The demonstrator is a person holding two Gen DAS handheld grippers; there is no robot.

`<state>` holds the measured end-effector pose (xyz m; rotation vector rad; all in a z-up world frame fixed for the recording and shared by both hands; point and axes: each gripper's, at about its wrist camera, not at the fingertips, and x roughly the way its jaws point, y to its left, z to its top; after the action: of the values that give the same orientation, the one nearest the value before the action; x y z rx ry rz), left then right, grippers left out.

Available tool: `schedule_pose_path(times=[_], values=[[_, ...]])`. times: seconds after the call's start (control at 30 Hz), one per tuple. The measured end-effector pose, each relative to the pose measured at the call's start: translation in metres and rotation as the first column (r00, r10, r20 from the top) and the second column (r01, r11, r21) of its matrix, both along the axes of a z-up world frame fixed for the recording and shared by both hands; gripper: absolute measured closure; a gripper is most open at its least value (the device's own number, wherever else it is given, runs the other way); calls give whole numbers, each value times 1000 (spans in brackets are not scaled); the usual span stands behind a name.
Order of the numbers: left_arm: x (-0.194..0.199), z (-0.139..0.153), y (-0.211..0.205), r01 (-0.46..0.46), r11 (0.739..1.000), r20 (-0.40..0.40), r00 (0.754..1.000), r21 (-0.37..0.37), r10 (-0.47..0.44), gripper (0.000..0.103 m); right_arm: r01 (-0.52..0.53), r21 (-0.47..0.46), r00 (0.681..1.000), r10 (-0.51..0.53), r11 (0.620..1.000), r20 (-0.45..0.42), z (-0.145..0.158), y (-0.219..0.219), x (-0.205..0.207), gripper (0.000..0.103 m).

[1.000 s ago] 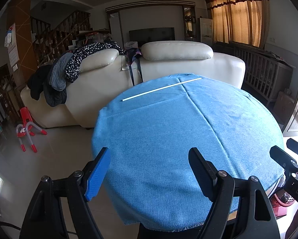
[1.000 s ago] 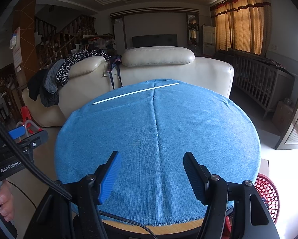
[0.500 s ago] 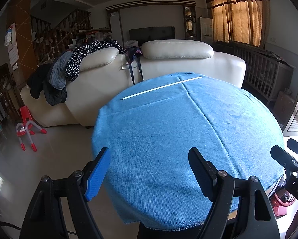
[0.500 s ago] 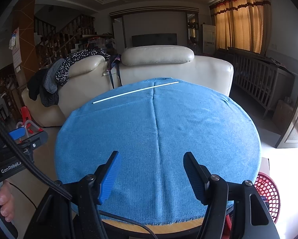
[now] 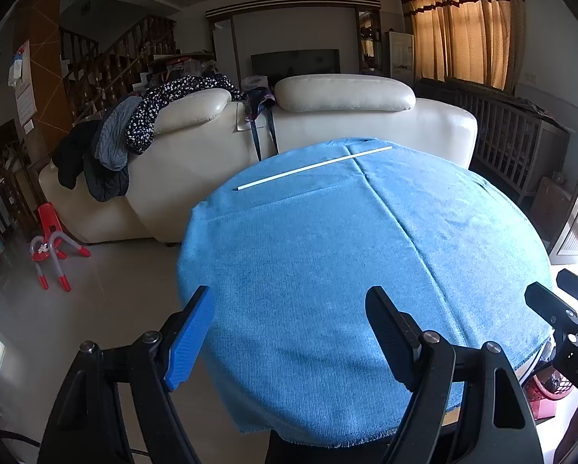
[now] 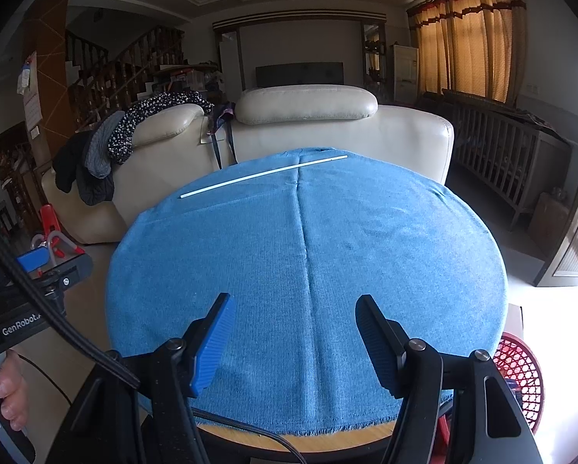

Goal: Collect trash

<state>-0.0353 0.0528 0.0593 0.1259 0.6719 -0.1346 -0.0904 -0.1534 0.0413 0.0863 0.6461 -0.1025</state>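
A thin white stick point(image 5: 314, 167) point(image 6: 264, 175) lies across the far side of a round table under a blue cloth point(image 5: 347, 270) point(image 6: 308, 255). My left gripper point(image 5: 289, 313) hovers over the table's near left edge, open, nothing between its fingers. My right gripper point(image 6: 294, 315) stands open over the near edge, also empty. A red mesh basket point(image 6: 519, 371) point(image 5: 544, 390) sits on the floor at the table's right. The left gripper's body point(image 6: 37, 286) shows at the left of the right wrist view, with a hand point(image 6: 10, 390) on its grip.
A cream sofa point(image 5: 327, 123) point(image 6: 327, 123) with clothes draped over it stands just behind the table. A red and white toy point(image 5: 53, 247) is on the floor at left. A dark slatted cabinet point(image 6: 509, 154) lines the right wall. A black cable point(image 6: 49, 309) hangs by the left gripper.
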Motion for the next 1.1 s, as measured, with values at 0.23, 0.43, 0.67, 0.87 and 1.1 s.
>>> schedule_pose_path(times=[0.23, 0.43, 0.67, 0.87, 1.1], values=[[1, 0, 1, -1, 1000, -1, 1000, 0, 1, 22, 1, 2, 1000, -1, 1000, -2, -1, 0, 1, 35], [1, -1, 0, 2, 1000, -3, 1000, 1, -2, 22, 2, 4, 1000, -2, 1000, 0, -1, -1, 0, 35], [1, -2, -2, -1, 1000, -6, 1000, 5, 1, 22, 7, 11, 1000, -7, 1000, 0, 0, -4, 1, 35], [1, -2, -4, 0, 1000, -6, 1000, 9, 1, 22, 9, 14, 1000, -9, 1000, -3, -1, -7, 3, 35], [6, -1, -7, 0, 1000, -10, 1000, 15, 0, 22, 14, 19, 1000, -14, 1000, -8, -1, -10, 6, 35]])
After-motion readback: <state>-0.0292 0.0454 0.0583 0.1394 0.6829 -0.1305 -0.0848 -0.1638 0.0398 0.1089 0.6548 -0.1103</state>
